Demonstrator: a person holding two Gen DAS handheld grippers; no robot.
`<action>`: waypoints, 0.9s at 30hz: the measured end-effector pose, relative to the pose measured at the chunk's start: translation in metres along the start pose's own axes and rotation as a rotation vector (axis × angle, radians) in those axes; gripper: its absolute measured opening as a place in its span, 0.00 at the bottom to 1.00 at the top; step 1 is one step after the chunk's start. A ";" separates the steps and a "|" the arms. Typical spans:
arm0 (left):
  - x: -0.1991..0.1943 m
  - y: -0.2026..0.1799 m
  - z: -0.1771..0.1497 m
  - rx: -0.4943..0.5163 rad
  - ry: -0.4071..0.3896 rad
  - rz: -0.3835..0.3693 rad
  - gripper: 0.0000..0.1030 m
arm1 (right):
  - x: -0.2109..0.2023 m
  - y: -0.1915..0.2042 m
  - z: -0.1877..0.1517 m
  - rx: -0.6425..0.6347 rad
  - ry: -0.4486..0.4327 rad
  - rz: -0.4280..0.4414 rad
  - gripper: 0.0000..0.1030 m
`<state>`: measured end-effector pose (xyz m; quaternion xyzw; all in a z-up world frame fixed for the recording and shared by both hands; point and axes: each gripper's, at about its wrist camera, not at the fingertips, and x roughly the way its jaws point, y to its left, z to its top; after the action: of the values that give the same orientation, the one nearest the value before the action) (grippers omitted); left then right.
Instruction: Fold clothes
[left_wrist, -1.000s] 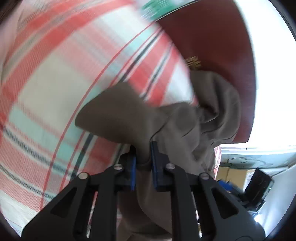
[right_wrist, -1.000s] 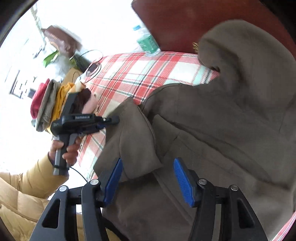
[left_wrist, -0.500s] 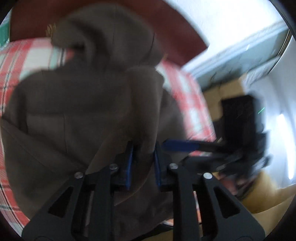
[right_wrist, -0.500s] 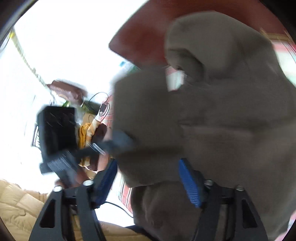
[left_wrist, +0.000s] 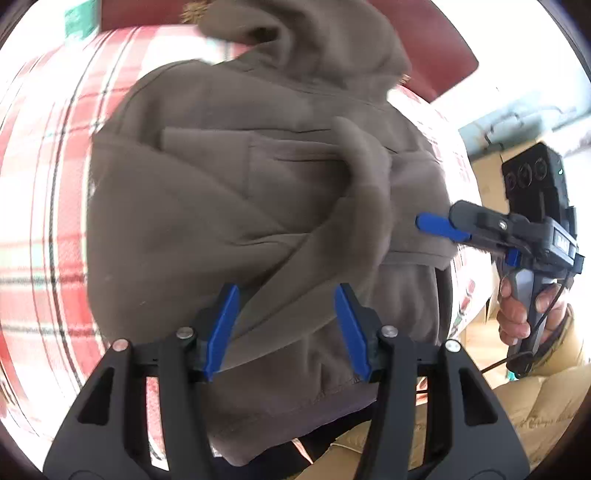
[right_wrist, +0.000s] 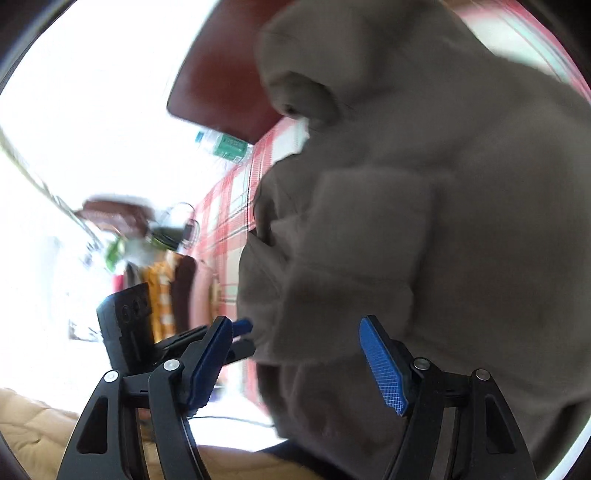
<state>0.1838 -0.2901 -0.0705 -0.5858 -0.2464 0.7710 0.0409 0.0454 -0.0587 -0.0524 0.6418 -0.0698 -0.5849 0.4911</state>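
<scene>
"Where is the brown hoodie (left_wrist: 240, 192) lying?"
"Filling the frame's middle, on the plaid sheet (left_wrist: 48, 206). The left gripper (left_wrist: 286, 328) has just been opening, holding nothing. The right gripper (right_wrist: 295, 365) is standing apart too."

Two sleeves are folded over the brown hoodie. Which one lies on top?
The diagonal sleeve, running down between the jaws of the left hand-held gripper, which have just been opening. The other sleeve lies flat across the chest, beneath it.

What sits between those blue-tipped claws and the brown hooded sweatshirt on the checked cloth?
Nothing visible. The left gripper stands open with a fold of the brown hooded sweatshirt between its fingers; the right gripper stands open right at the fabric.
</scene>
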 end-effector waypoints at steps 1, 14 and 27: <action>0.001 0.002 0.001 -0.013 0.002 -0.004 0.54 | 0.008 0.008 0.008 -0.018 0.012 -0.072 0.71; -0.011 0.048 -0.010 -0.113 0.019 -0.041 0.54 | 0.100 0.020 0.019 -0.089 0.092 -0.544 0.20; -0.001 0.038 -0.008 -0.055 0.119 -0.331 0.56 | -0.080 0.053 0.044 0.014 -0.451 0.209 0.14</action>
<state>0.1997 -0.3211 -0.0877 -0.5826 -0.3579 0.7107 0.1657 0.0100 -0.0567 0.0472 0.4876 -0.2477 -0.6590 0.5163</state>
